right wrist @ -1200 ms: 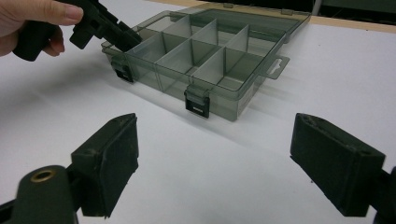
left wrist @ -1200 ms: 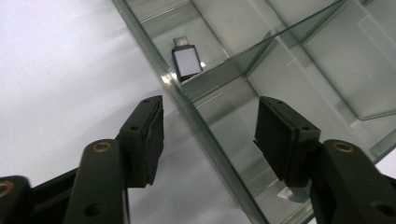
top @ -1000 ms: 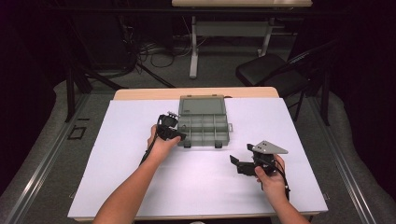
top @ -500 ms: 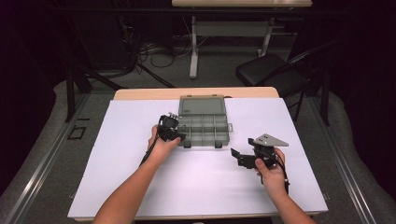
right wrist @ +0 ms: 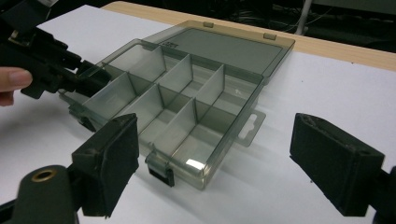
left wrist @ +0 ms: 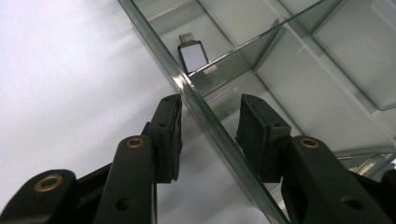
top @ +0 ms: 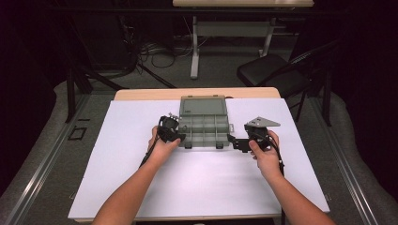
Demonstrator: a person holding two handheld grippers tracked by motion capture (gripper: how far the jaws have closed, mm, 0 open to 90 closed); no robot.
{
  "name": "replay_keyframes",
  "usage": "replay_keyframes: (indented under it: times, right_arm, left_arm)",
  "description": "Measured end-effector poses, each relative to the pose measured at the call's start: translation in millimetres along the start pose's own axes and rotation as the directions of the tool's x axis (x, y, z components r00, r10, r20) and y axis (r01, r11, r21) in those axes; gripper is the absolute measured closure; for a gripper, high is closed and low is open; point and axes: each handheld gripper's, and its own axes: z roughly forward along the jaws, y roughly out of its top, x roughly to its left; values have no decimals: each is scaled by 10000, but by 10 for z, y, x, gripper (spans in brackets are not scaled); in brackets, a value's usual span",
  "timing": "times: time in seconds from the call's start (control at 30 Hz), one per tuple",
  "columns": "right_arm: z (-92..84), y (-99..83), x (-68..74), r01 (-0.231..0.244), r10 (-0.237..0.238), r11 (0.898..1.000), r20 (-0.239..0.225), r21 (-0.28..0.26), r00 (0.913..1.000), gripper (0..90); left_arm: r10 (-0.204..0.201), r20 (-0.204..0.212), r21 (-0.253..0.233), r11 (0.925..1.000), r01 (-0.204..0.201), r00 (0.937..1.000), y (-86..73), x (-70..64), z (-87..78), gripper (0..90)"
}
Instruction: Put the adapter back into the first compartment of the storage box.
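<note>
1. An open, smoky-clear compartment box (top: 205, 125) sits at the far middle of a white sheet (top: 117, 178) covering the table. Its lid (top: 203, 105) lies flat behind it, toward the bare wooden table edge (top: 141, 93).
2. The left gripper (top: 174, 137) is at the box's left wall. In the left gripper view that wall (left wrist: 210, 123) runs between the two pads; the jaws straddle it, one outside and one inside, and have just been closing. A gap shows at each pad, so no pinch yet.
3. The right gripper (top: 234, 140) hovers just off the box's right front corner, jaws spread wide with nothing between them. In the right gripper view the corner (right wrist: 201, 179) lies ahead, between the pads.
4. Open room: broad bare sheet in front of the box and out to both sides. The sheet's near edge is well apart from the box.
5. Contents: a small silver and black USB-type adapter (left wrist: 193, 53) lies in the compartment just past the left jaws. The other cells seen in the right gripper view look bare.
6. Writing: none legible; a faint embossed mark by the lid hinge is too small to read.
7. Surroundings: a black chair (top: 272, 75) beyond the table's far right, cables (top: 159, 54) on the floor, and a second table's legs (top: 195, 47) farther back. Two front latches (right wrist: 161, 172) stick out toward the person.
</note>
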Motion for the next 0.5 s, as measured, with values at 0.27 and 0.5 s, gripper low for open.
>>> replay_keyframes:
  times: [0.27, 0.5]
  right_arm:
    - [160, 199, -93, -132, 127, 9992, 130, 367, 9998, 156]
    - [250, 426, -228, -481, 470, 9976, 221, 497, 9986, 158]
  left_arm:
    - [-45, -29, -59, 10000, 45, 10000, -9, 3, -3, 621]
    - [40, -82, -37, 10000, -40, 10000, -7, -1, -6, 624]
